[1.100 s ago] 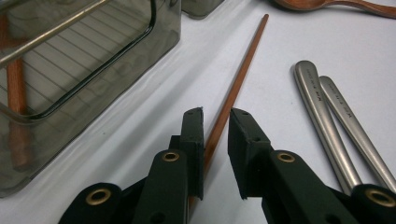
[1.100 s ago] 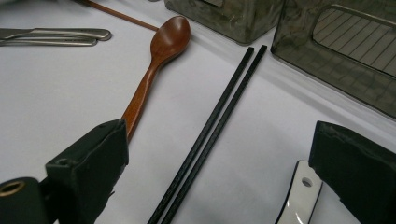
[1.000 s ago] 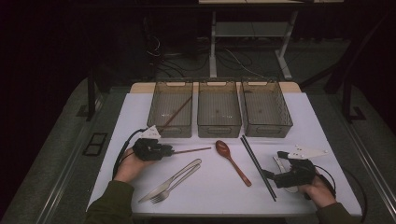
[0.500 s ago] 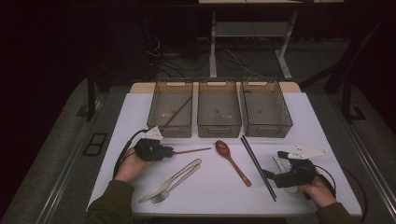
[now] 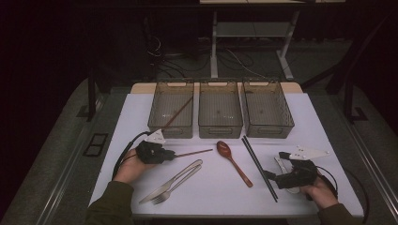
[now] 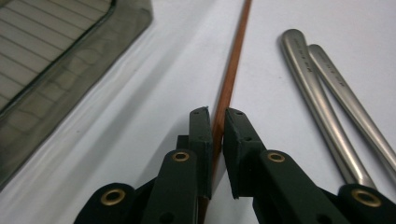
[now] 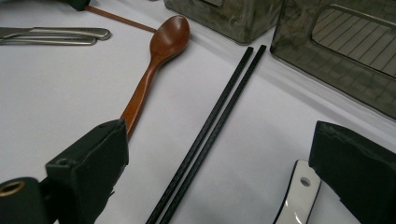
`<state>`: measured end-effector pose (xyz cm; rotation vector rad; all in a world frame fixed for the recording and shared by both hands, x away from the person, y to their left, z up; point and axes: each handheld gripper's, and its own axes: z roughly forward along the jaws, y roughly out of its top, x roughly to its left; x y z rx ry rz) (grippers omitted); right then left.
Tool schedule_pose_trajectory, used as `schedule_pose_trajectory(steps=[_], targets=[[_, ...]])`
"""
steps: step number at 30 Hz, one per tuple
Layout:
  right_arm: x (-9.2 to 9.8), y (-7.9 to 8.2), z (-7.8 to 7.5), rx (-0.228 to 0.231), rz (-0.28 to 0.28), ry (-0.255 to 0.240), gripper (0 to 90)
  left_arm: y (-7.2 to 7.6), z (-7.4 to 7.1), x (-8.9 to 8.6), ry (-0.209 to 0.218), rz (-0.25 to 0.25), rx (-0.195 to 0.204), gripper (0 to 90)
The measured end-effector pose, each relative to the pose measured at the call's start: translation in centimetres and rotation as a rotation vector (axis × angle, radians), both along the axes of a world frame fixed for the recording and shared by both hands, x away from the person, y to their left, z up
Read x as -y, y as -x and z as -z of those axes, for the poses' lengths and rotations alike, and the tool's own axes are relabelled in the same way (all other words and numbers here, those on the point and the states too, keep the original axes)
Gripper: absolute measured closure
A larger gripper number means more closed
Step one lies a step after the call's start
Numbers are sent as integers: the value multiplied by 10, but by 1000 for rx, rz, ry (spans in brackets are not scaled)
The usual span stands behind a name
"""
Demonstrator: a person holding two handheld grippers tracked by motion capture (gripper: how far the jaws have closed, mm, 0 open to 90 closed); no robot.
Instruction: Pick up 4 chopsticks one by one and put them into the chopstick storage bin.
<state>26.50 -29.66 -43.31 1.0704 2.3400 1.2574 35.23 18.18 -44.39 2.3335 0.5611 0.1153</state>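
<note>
A brown chopstick lies on the white table, left of the middle. My left gripper is at its near end. Its jaws have just been closing, and they now press on the stick from both sides. My right gripper stands open at the right. Between its wide jaws lie a pair of black chopsticks and the handle of a white spoon.
Three clear bins stand in a row at the back; the left one holds another brown chopstick. A wooden spoon lies mid-table. A metal fork and another metal piece lie near the left hand.
The left gripper's jaws have drawn in on the brown chopstick. Both hands stay where they were.
</note>
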Motion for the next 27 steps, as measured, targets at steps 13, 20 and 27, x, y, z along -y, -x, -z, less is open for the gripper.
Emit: schedule_pose_trajectory(steps=[13,20,27], targets=[[1,0,0,3,-1,-2,47,3,0,3,9,15,-11,834],[1,0,0,1,-1,0,47,3,0,1,16,-5,-22,834],[0,0,0,1,0,0,47,9,2,2,0,-12,37,829]])
